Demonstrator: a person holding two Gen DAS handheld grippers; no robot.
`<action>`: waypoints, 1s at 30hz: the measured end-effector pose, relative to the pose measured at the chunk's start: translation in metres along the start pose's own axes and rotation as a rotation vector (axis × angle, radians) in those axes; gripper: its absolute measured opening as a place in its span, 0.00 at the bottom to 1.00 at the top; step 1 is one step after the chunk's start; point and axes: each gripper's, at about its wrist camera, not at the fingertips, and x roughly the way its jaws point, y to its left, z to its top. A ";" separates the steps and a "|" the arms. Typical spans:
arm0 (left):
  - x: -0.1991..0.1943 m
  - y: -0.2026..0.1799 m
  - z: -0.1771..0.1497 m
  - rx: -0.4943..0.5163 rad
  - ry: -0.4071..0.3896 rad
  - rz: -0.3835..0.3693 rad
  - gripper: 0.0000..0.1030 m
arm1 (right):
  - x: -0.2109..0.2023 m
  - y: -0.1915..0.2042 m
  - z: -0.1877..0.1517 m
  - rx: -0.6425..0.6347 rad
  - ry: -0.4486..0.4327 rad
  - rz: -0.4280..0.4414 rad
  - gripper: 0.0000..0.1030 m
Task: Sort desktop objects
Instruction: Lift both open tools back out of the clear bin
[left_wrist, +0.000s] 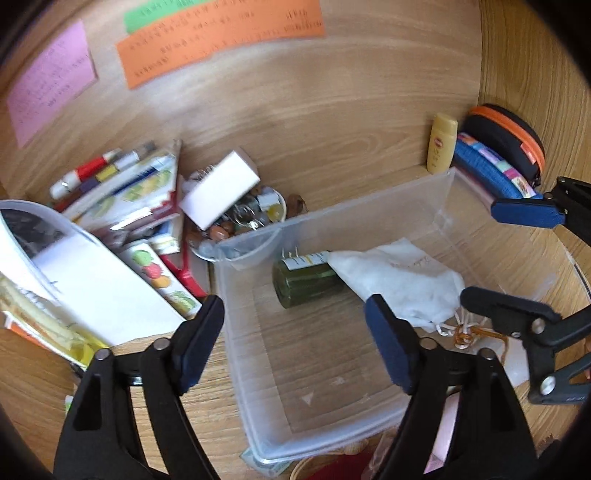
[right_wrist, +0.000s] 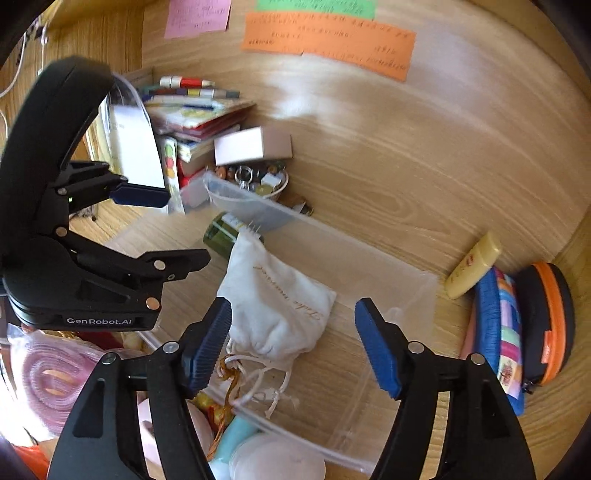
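A clear plastic bin (left_wrist: 236, 332) (right_wrist: 354, 258) stands on the wooden desk. Inside it lie a green glass bottle (left_wrist: 303, 284) (right_wrist: 221, 232) on its side and a white drawstring pouch (left_wrist: 399, 280) (right_wrist: 280, 306) that leans against the bottle. My left gripper (left_wrist: 291, 314) (right_wrist: 173, 229) hangs open over the bin's left part, with one finger outside the wall, and holds nothing. My right gripper (right_wrist: 293, 314) (left_wrist: 495, 254) is open just above the pouch's tied end; its pads do not press on the pouch.
Left of the bin are stacked books (left_wrist: 129, 199), a white box (left_wrist: 221, 192) and a bowl of trinkets (left_wrist: 255, 214). A yellow tube (left_wrist: 441, 144), a blue pencil case (right_wrist: 498, 332) and a black-orange case (right_wrist: 550, 325) lie at the right. Pink items (right_wrist: 51, 380) crowd the near edge.
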 end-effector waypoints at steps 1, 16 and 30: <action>-0.005 0.001 -0.001 -0.003 -0.007 0.003 0.79 | -0.005 -0.001 0.000 0.006 -0.008 -0.004 0.64; -0.092 0.023 -0.018 -0.088 -0.142 -0.007 0.96 | -0.089 -0.006 -0.011 0.096 -0.141 -0.066 0.81; -0.130 0.036 -0.086 -0.160 -0.115 0.020 0.96 | -0.129 -0.014 -0.062 0.171 -0.137 -0.118 0.81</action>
